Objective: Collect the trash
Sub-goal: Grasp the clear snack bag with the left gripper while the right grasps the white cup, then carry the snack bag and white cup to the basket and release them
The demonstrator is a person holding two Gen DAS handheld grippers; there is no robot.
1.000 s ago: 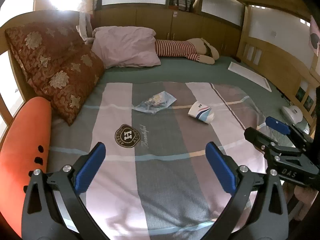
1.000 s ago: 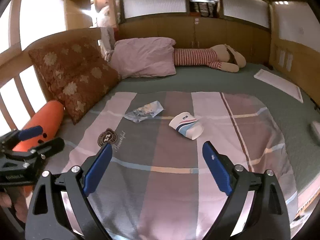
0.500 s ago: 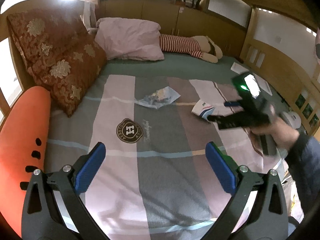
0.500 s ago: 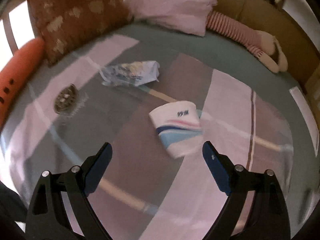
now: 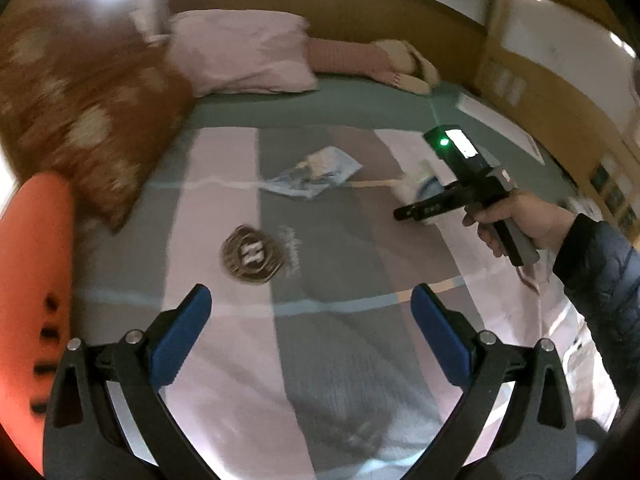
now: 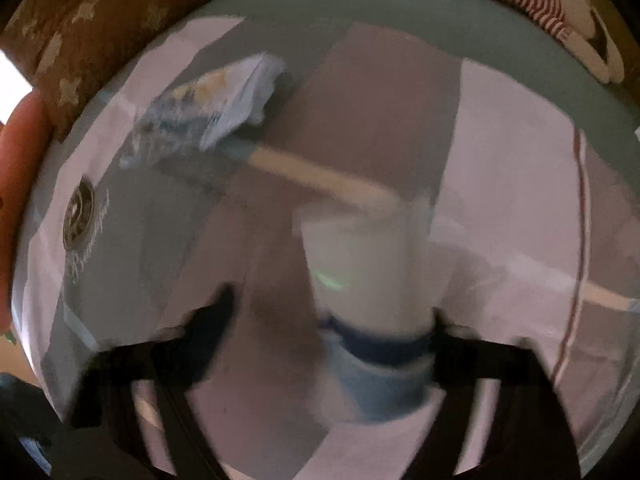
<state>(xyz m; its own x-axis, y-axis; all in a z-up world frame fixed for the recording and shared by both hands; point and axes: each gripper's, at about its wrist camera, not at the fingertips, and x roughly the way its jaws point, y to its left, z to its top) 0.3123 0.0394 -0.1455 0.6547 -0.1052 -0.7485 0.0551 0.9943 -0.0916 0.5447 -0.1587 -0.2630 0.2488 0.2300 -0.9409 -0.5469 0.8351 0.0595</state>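
Note:
A white paper cup with blue bands [image 6: 372, 308] lies on its side on the striped bedspread, blurred, between my right gripper's [image 6: 332, 320] spread fingers. The left finger [image 6: 208, 332] stands apart from the cup; the right one touches or nearly touches its side. In the left wrist view the cup [image 5: 416, 184] is partly hidden behind the right gripper [image 5: 404, 213], held by a hand in a dark sleeve. A crumpled clear-blue plastic wrapper [image 5: 314, 172] lies on the bedspread to the cup's left; it also shows in the right wrist view [image 6: 208, 104]. My left gripper [image 5: 310, 324] is open and empty above the near bedspread.
A brown floral cushion [image 5: 76, 120], a pink pillow [image 5: 244, 56] and a striped plush doll [image 5: 360, 60] lie at the head of the bed. An orange chair back [image 5: 32, 300] stands at the left edge. A white flat sheet [image 5: 500, 128] lies far right.
My right gripper has dropped down and forward onto the cup, which now sits between its fingers. The left gripper has tilted slightly; its view is blurred.

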